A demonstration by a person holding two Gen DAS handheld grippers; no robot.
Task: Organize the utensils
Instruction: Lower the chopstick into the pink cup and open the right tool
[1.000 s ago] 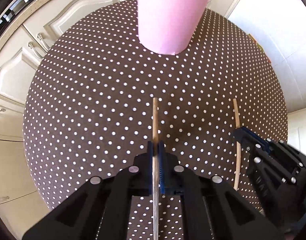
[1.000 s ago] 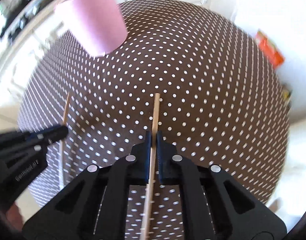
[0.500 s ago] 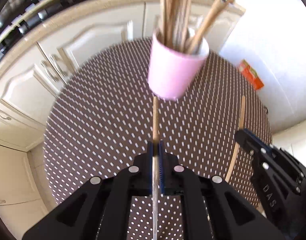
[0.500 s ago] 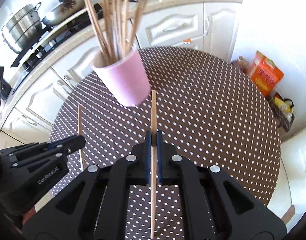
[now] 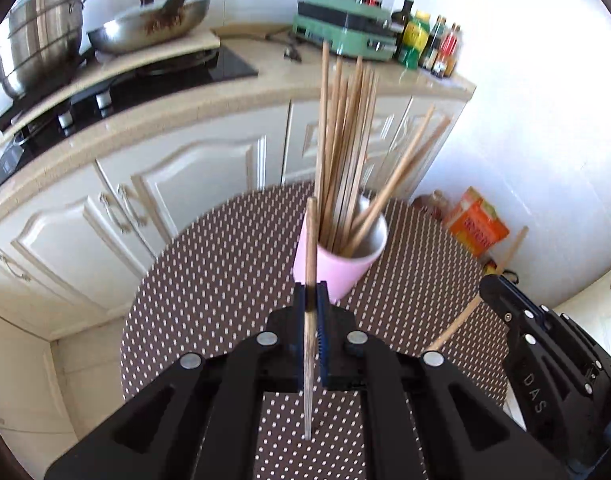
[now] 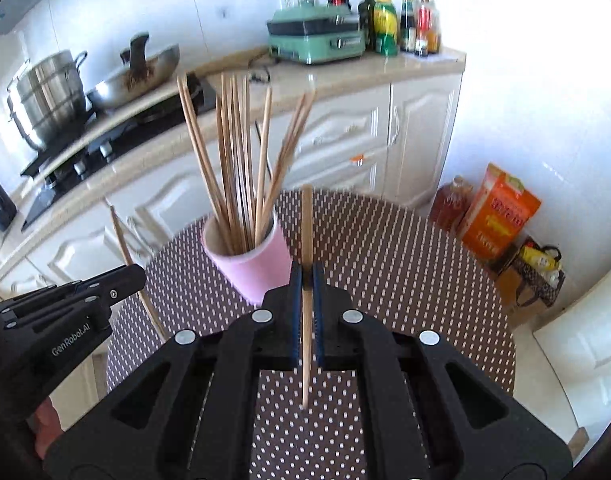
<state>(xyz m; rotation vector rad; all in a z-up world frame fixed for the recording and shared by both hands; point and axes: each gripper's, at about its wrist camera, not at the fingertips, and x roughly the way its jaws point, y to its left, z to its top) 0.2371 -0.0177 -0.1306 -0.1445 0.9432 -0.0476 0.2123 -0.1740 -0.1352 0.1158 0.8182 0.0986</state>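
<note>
A pink cup [image 5: 345,264] [image 6: 257,268] full of several wooden chopsticks [image 5: 345,140] [image 6: 237,160] stands on the round brown polka-dot table [image 5: 209,292] [image 6: 405,264]. My left gripper [image 5: 314,292] is shut on one wooden chopstick [image 5: 311,240], held above the table just in front of the cup. My right gripper [image 6: 306,276] is shut on another chopstick [image 6: 306,224], to the right of the cup. Each gripper shows in the other's view: the right gripper [image 5: 489,286] at the right edge, the left gripper [image 6: 139,274] at the left edge, each with its stick.
Behind the table runs a counter with white cabinets [image 5: 177,184], a stove with a steel pot [image 5: 37,36] and a wok [image 5: 153,20], a green appliance [image 6: 317,40] and bottles [image 6: 401,20]. An orange box [image 6: 501,212], an oil jug and a bag sit on the floor at the right.
Both grippers have risen from near the tabletop with their chopsticks and tilted up. The cup now sits lower in view, and the counter and stove have appeared.
</note>
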